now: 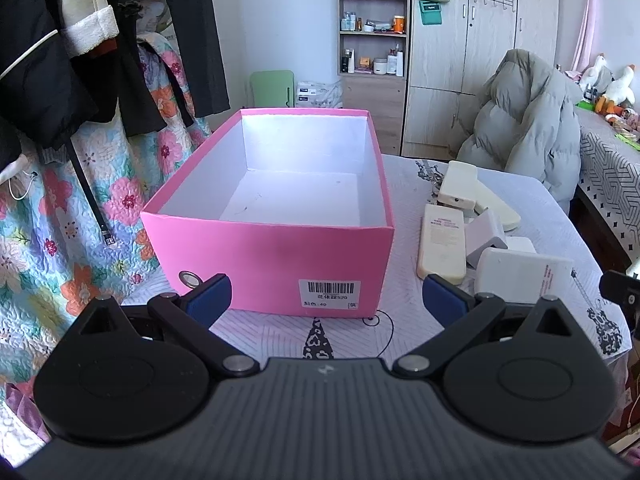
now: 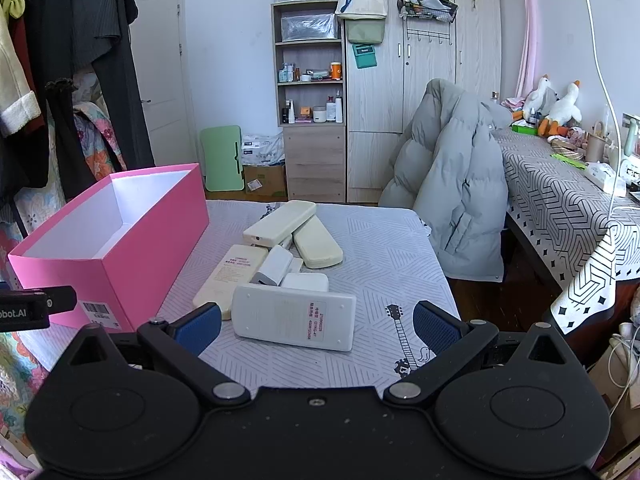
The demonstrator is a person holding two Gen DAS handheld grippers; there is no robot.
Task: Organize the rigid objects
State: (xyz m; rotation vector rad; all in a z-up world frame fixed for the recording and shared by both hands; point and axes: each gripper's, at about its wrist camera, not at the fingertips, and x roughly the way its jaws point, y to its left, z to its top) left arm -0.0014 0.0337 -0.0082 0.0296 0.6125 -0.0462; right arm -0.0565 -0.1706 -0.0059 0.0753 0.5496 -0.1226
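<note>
Pink box (image 1: 280,252), cream remotes (image 2: 280,222), blue-padded tool (image 2: 316,324)

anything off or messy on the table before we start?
Nothing damaged or spilled. The white and cream devices sit in a loose heap right of the pink box, overlapping at mixed angles; a small white adapter leans tilted on the others. The box is empty. Both the left claw and right claw are open, holding nothing.

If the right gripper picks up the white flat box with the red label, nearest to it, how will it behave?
The white flat box looks like hard plastic, so probably stiff. Its smooth shell may slip a little. It leans on the small white block behind it, so lifting it may shift that block. Flat-sided, it should not roll.
</note>
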